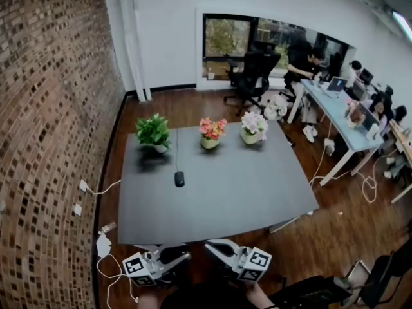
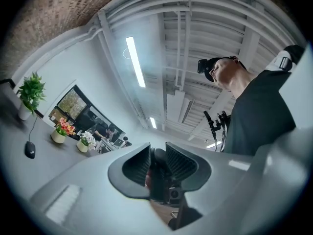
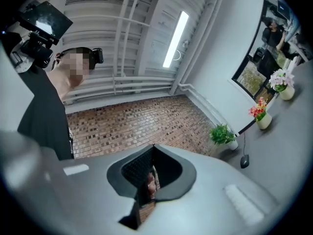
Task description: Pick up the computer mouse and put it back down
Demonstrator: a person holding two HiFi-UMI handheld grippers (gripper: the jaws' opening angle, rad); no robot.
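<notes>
mouse: small dark oval computer mouse (image 1: pixel 179 179), its thin cord (image 1: pixel 177 150) running back past the green plant (image 1: pixel 153 132)
place: grey table (image 1: pixel 257 198), left of centre, well apart from both grippers
left gripper (image 1: pixel 185 256): jaws closed, empty
right gripper (image 1: pixel 210 244): jaws closed, empty

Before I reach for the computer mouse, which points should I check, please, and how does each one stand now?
1. The mouse lies on the table, nothing on top of it: ok.
2. The left hand-held gripper is open for a grasp: not ok, shut.
3. The right hand-held gripper is open: not ok, shut.
4. Grippers are close to the mouse: not ok, both at the table's near edge.
5. The cable is slack enough for lifting: cannot tell.
</notes>
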